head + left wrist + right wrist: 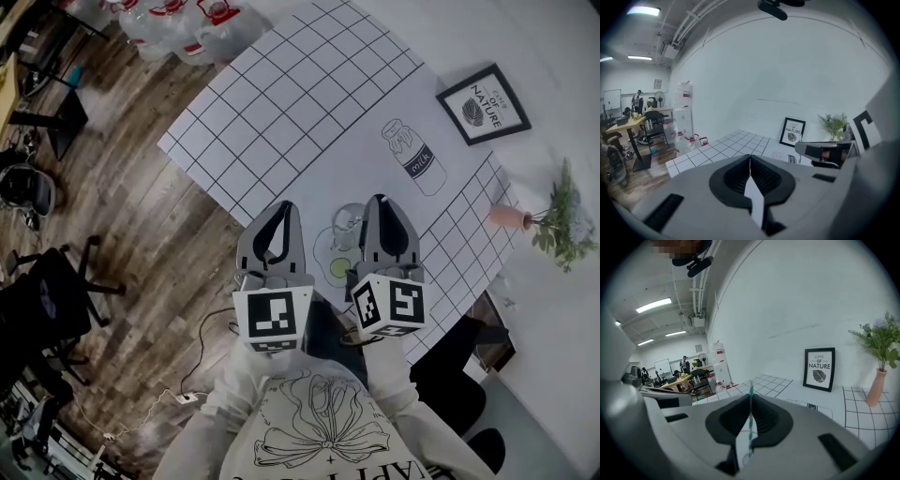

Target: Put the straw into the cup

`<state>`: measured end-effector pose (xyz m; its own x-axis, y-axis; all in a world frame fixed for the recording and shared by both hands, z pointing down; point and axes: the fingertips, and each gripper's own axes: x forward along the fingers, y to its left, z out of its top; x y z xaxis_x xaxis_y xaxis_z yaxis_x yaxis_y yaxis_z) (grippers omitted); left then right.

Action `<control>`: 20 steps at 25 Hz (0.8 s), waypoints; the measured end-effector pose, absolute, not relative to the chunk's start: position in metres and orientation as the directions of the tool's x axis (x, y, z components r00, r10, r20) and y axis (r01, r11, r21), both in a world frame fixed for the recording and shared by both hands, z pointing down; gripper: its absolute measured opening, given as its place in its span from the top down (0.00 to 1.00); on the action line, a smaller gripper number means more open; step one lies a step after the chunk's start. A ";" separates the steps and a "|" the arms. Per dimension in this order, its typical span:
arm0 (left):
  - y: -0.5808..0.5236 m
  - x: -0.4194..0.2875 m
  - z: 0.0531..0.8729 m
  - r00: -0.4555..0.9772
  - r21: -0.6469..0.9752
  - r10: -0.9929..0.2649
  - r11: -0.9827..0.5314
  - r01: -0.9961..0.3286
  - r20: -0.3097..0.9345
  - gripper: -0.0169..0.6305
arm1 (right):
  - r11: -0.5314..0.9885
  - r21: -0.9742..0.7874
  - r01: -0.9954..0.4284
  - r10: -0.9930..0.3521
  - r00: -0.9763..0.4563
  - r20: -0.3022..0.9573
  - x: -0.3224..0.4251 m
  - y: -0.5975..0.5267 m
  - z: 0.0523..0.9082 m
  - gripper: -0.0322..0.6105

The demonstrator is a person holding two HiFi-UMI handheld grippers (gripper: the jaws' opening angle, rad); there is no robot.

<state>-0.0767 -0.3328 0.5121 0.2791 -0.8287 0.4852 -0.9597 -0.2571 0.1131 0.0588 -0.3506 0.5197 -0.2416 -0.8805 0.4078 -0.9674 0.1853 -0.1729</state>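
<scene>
A clear glass cup (346, 221) stands on a white coaster with a green spot (338, 269), near the table's front edge. In the head view it sits between my two grippers. My right gripper (751, 397) is shut on a green-and-white striped straw (750, 425), which stands upright between the jaws, and it hovers just right of the cup (379, 202). My left gripper (750, 160) is shut on a white strip of paper (755, 202) and is held left of the cup (284, 210). The cup does not show in either gripper view.
The table wears a white grid-patterned cloth (281, 103) with a milk bottle drawing (412, 157). A framed "Love of Nature" print (483, 103) and a pink vase with a plant (514, 217) stand to the right. Water jugs (187, 23) and black chairs (47, 300) are on the wooden floor.
</scene>
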 end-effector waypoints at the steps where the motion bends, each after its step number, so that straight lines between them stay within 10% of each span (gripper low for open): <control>1: -0.333 -0.077 0.514 0.279 0.114 -0.827 -0.256 -0.960 0.488 0.97 | 0.185 -0.171 -0.968 -0.879 -0.241 0.411 0.058 -0.351 0.522 0.93; 20: -0.339 -0.081 0.501 0.282 0.108 -0.839 -0.262 -0.959 0.466 0.97 | 0.187 -0.161 -0.969 -0.889 -0.237 0.391 0.058 -0.356 0.509 0.81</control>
